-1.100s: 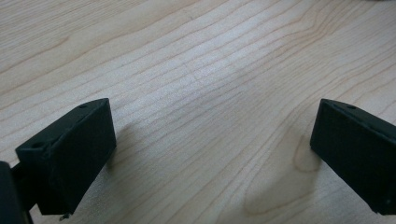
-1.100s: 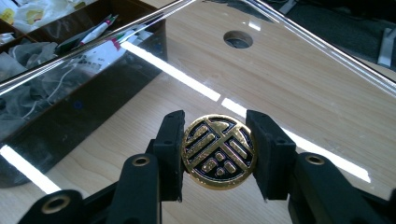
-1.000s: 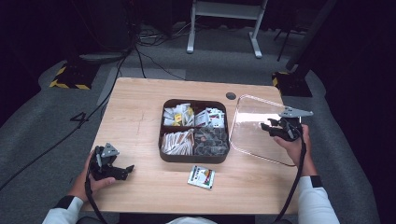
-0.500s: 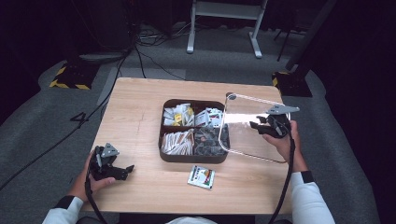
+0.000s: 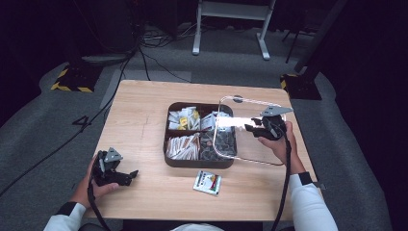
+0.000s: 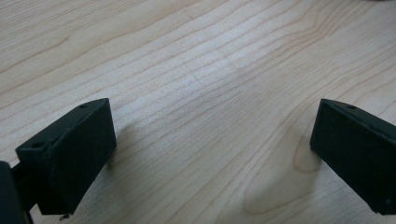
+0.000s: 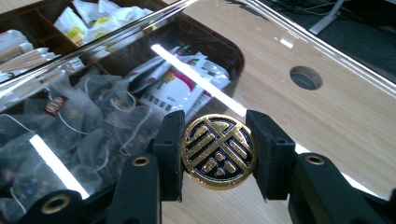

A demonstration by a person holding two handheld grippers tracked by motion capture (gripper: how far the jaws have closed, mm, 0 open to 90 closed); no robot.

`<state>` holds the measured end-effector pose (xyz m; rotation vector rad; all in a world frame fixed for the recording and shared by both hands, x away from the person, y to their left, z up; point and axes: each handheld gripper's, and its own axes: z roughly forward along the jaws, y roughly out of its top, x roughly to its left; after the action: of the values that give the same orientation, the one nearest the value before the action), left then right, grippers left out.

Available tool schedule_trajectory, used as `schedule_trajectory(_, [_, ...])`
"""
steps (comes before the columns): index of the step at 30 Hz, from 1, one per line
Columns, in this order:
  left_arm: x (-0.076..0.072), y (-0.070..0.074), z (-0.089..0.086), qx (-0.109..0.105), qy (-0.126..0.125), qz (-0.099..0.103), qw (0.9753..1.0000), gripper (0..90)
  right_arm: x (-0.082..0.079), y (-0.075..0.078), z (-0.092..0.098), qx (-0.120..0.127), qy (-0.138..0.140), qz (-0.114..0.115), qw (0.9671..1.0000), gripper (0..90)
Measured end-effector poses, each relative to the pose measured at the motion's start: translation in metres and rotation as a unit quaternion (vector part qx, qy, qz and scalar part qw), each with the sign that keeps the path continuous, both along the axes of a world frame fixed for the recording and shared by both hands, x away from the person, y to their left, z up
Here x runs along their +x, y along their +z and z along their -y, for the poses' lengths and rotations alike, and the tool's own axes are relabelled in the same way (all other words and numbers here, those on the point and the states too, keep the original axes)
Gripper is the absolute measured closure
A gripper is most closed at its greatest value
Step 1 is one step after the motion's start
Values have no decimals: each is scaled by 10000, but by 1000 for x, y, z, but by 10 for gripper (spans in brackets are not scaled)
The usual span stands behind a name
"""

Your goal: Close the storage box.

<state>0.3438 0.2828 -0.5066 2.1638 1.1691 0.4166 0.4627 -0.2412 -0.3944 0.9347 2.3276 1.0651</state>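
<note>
A dark brown box (image 5: 199, 165) with four compartments of tea bags and packets stands mid-table. My right gripper (image 5: 257, 127) is shut on the gold round knob (image 7: 218, 151) of a clear lid (image 5: 250, 147). The lid hangs tilted, and its left edge overlaps the box's right compartments. In the right gripper view the fingers (image 7: 170, 144) clamp the knob from both sides, with tea bags (image 7: 84, 116) showing through the lid. My left gripper (image 5: 127, 175) rests at the table's front left, open (image 6: 212, 140) over bare wood.
A loose packet (image 5: 207, 182) lies on the table just in front of the box. A round cable hole (image 5: 237, 99) sits behind the box near the table's far edge. Cables and a metal stand are on the floor beyond.
My right gripper has carried the clear lid leftward, from beside the box to partly over its right side. The left gripper has stayed put.
</note>
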Motion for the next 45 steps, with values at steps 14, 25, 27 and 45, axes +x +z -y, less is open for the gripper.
schedule_trajectory(14, [0,0,0,0,-1,0,10000,5,7,1,-37,-5,283,-56,9996,599])
schedule_trajectory(25, [0,0,0,1,-1,-1,10000,5,15,-4,-69,-84,447,-154,9988,599])
schedule_trajectory(27, [0,0,0,-1,0,0,10000,5,15,-6,-75,-92,465,-166,9987,599])
schedule_trajectory(45, [0,0,0,0,-1,0,10000,5,21,-17,-123,-166,728,-307,9967,599])
